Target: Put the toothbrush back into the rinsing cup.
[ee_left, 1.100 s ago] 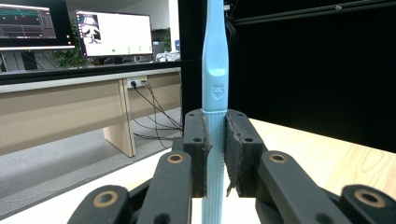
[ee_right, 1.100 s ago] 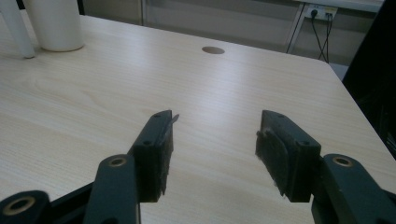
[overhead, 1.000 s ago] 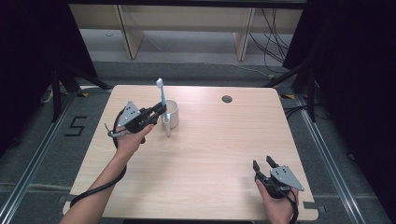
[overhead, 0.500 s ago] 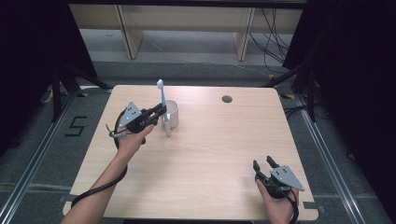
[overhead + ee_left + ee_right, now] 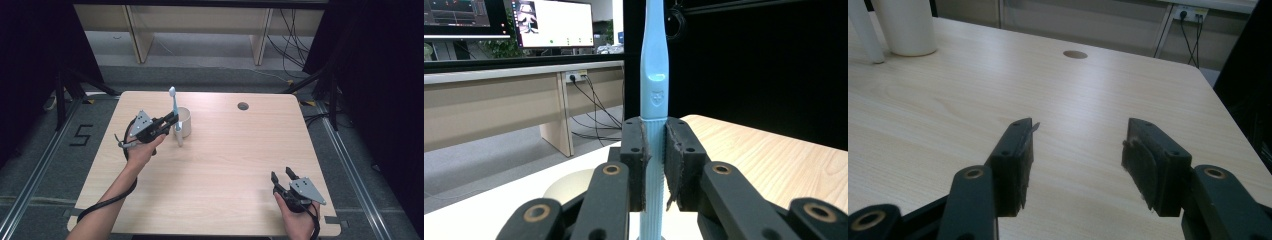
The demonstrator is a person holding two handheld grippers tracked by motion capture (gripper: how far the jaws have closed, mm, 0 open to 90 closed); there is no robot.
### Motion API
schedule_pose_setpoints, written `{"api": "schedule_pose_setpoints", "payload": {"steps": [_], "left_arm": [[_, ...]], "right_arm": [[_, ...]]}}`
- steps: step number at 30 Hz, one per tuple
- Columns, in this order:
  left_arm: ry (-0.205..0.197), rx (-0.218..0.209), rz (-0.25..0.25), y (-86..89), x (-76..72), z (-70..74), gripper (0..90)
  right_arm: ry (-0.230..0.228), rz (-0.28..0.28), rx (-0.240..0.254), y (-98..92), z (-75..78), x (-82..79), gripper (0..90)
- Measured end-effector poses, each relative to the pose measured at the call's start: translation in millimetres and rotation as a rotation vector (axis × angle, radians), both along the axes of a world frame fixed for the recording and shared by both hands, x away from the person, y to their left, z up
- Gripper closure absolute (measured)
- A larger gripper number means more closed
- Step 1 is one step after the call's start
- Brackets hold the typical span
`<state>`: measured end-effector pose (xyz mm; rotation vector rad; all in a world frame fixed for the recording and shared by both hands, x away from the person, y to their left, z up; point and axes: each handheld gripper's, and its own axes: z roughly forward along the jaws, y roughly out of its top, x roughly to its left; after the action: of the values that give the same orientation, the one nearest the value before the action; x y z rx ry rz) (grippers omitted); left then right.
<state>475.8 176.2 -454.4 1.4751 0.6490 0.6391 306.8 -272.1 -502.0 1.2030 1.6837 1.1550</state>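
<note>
The left gripper [image 5: 172, 121] is clamped on a light blue toothbrush [image 5: 173, 107], its two pads pressed against the ribbed handle from either side. In the left gripper view the toothbrush [image 5: 653, 95] stands upright between the jaws, its upper part rising well above them and its lower end carrying on below the pads. Just beyond the left gripper's tips, on the far side of the brush, sits a white cup [image 5: 184, 121] on the wooden table [image 5: 225, 150]; the foot of the toothbrush comes down just beside the cup, toward the near side. The right gripper [image 5: 283, 176] is well apart from all this, at the near right corner of the table, held low over the bare wood with its jaws spread and nothing between them [image 5: 1075, 165]. Far ahead of its jaws lies a small round hole [image 5: 1075, 54] in the tabletop
</note>
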Motion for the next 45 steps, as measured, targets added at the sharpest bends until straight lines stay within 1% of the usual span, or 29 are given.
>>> {"api": "schedule_pose_setpoints", "payload": {"steps": [1, 2, 3, 4, 6, 7, 8, 9, 10, 12, 13, 14, 15, 17, 18, 19, 20, 21, 22, 23, 25, 26, 29, 32, 33, 36, 39, 41, 45], "left_arm": [[-0.001, 0.002, 0.001, 0.1, 0.3, -0.6, 78.8], [0.000, 0.001, -0.001, -0.1, 0.5, -1.3, 78.7], [0.004, -0.004, -0.002, -0.5, 0.5, -2.1, 78.8], [0.003, 0.000, -0.003, -0.7, 0.6, -2.7, 78.7], [0.002, 0.010, -0.001, -1.3, 0.8, -3.9, 78.7], [0.002, 0.007, -0.001, -1.7, 1.0, -4.5, 78.7], [0.004, 0.007, -0.001, -1.9, 1.2, -4.9, 78.7], [0.004, 0.010, 0.000, -1.9, 1.4, -5.3, 78.7], [0.005, 0.011, 0.001, -2.0, 1.5, -5.6, 78.7], [0.007, 0.008, 0.002, -2.2, 1.8, -6.5, 78.7], [0.007, 0.008, 0.002, -2.2, 1.9, -6.9, 78.7], [0.007, 0.010, 0.003, -2.1, 2.0, -7.2, 78.7], [0.007, 0.011, 0.004, -1.9, 2.1, -7.4, 78.7], [0.011, 0.012, 0.004, -1.8, 2.2, -8.1, 78.7], [0.011, 0.010, 0.005, -1.7, 2.3, -8.5, 78.7], [0.011, 0.010, 0.005, -1.8, 2.3, -8.9, 78.7], [0.012, 0.008, 0.005, -2.0, 2.2, -9.2, 78.7], [0.011, 0.007, 0.006, -2.1, 2.2, -9.6, 78.7], [0.012, 0.008, 0.006, -2.2, 2.0, -10.1, 78.7], [0.011, 0.008, 0.005, -2.2, 1.9, -10.9, 78.7], [0.013, 0.009, 0.005, -2.9, 1.4, -12.4, 78.7], [0.014, 0.010, 0.007, -3.2, 1.3, -13.1, 78.7], [0.018, 0.007, 0.010, -3.6, 1.3, -14.7, 78.7], [0.017, 0.009, 0.012, -3.7, 1.2, -15.6, 78.7], [0.018, 0.010, 0.014, -3.8, 1.0, -15.8, 78.7], [0.018, 0.012, 0.015, -4.0, 0.5, -17.4, 78.7], [0.020, 0.011, 0.017, -4.2, -0.1, -19.4, 78.7], [0.022, 0.010, 0.019, -4.5, -0.4, -20.6, 78.7], [0.026, 0.013, 0.016, -5.5, -0.9, -23.5, 78.7]], "right_arm": [[-0.004, 0.002, -0.008, -0.1, -0.3, 0.3, 46.0], [-0.014, 0.006, -0.028, -1.3, 0.0, 0.7, 46.1], [-0.006, 0.001, -0.009, 0.2, -0.3, -0.1, 46.0], [-0.016, 0.005, -0.020, -0.5, -0.5, 0.9, 46.0], [-0.014, 0.006, -0.027, -1.1, -0.6, 0.9, 46.0], [-0.014, 0.006, -0.028, -1.2, -0.5, 0.9, 46.0], [-0.009, 0.008, -0.007, -0.1, -0.5, 0.7, 46.0], [0.014, -0.003, 0.025, 2.3, -0.7, -1.0, 46.0], [0.004, 0.005, 0.002, 0.2, -0.3, -0.1, 46.0], [0.004, 0.008, 0.004, 0.2, -0.4, 0.1, 46.0], [0.025, -0.010, 0.023, 2.1, -0.1, -2.0, 46.0], [0.013, -0.003, 0.017, 1.9, -0.8, -0.9, 46.0], [0.011, -0.002, 0.001, 0.9, -0.8, -0.9, 46.0], [0.005, 0.001, -0.004, 0.7, -0.8, -0.5, 46.0], [-0.001, 0.004, -0.014, -0.2, -0.6, 0.0, 46.0], [0.004, 0.002, 0.012, 1.6, -1.3, -0.2, 46.1], [0.002, 0.005, 0.005, 0.8, -0.6, 0.0, 46.0], [0.012, -0.001, 0.023, 2.2, -0.9, -0.8, 46.0], [0.012, -0.001, 0.020, 2.1, -1.0, -0.7, 46.0], [0.014, -0.004, 0.005, 1.2, -0.8, -1.1, 46.0], [-0.003, 0.001, -0.011, 0.3, -1.0, 0.1, 46.1], [-0.016, 0.008, -0.030, -1.1, -0.8, 1.1, 46.0], [-0.007, 0.008, -0.022, -0.5, -1.1, 1.0, 46.0], [-0.013, 0.009, -0.028, -0.8, -1.2, 1.2, 46.0], [-0.004, 0.008, -0.022, -0.4, -1.1, 0.7, 46.0], [-0.013, 0.009, -0.018, 0.0, -1.9, 1.6, 46.0], [-0.007, 0.004, -0.016, 0.4, -1.6, 1.0, 46.1], [-0.018, 0.005, -0.030, -0.4, -1.6, 1.7, 46.0], [-0.016, 0.005, -0.031, -0.3, -1.7, 1.7, 46.1]]}}
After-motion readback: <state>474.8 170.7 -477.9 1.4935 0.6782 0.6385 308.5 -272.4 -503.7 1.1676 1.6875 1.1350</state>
